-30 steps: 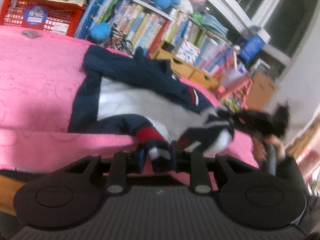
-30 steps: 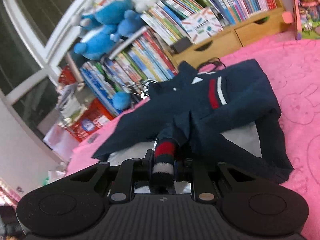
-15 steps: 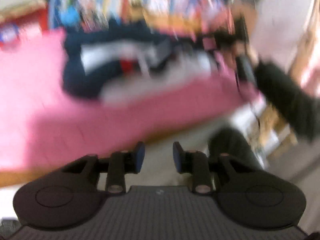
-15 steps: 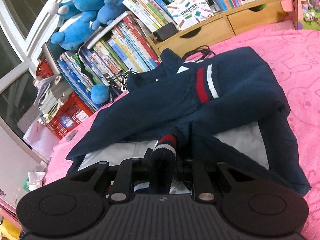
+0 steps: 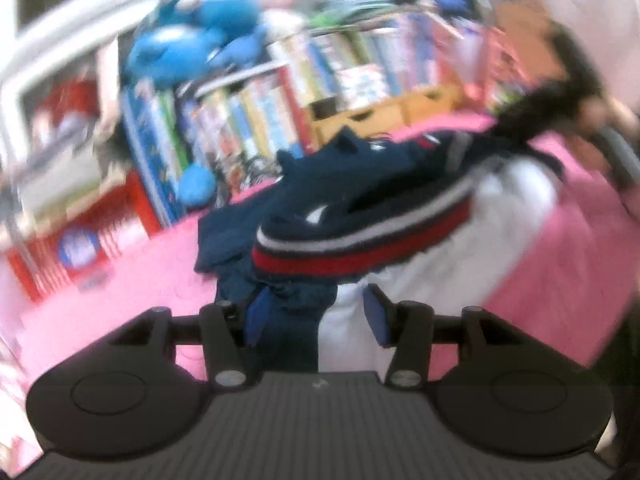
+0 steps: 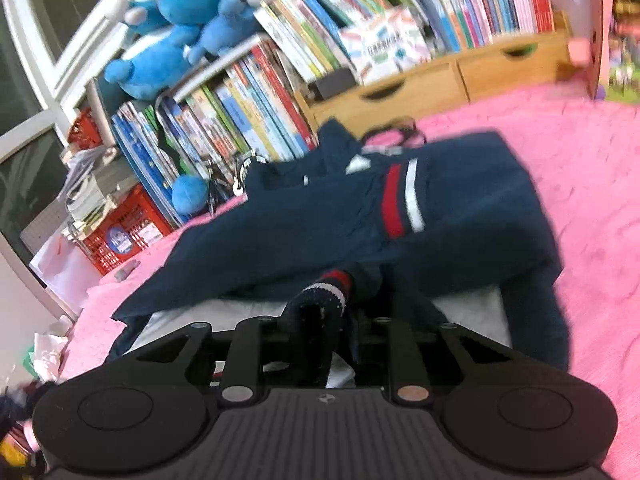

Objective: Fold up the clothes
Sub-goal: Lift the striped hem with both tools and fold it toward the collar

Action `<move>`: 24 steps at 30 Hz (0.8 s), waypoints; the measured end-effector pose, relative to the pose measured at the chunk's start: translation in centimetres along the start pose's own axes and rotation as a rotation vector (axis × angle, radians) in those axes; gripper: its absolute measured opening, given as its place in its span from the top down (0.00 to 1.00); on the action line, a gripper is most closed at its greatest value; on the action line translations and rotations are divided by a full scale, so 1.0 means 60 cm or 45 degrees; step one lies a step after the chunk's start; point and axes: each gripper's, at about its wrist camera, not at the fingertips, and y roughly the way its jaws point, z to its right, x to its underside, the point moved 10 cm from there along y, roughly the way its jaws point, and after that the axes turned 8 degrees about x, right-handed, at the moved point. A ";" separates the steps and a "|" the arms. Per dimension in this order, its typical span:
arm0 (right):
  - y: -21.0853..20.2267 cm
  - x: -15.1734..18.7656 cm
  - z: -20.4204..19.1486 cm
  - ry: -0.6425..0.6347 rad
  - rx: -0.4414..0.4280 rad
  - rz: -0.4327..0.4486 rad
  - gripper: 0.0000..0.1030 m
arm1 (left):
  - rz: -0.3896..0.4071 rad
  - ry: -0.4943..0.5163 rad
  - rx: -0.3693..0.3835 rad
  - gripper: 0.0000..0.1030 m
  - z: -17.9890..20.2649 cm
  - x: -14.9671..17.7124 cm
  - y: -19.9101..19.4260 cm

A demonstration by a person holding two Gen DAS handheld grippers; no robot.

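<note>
- The navy jacket (image 6: pixel 460 216) lies spread on the pink blanket (image 6: pixel 592 184) in front of the bookshelf (image 6: pixel 360 60), one sleeve drawn across its body and the white lining showing below.
- The right hand-held gripper (image 6: pixel 324 320) is clamped on the striped cuff (image 6: pixel 326 292), likely to keep that sleeve taut.
- The left hand-held gripper (image 5: pixel 312 314) stands apart around the striped hem (image 5: pixel 360 252), gripping nothing, apparently lining up a grasp.
</note>
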 end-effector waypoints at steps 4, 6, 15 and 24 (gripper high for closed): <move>-0.046 -0.030 0.019 -0.075 0.039 0.130 0.50 | -0.099 -0.176 -0.040 0.51 -0.049 0.006 0.053; -0.068 -0.044 0.036 -0.099 0.094 0.199 0.44 | -0.129 -0.216 -0.080 0.51 -0.068 0.014 0.065; -0.090 -0.021 0.034 -0.502 0.178 0.245 0.25 | -0.067 -0.295 0.051 0.40 -0.088 -0.008 0.051; 0.021 0.007 -0.011 -0.648 0.150 0.099 0.21 | -0.189 -0.529 0.150 0.50 -0.096 0.009 0.133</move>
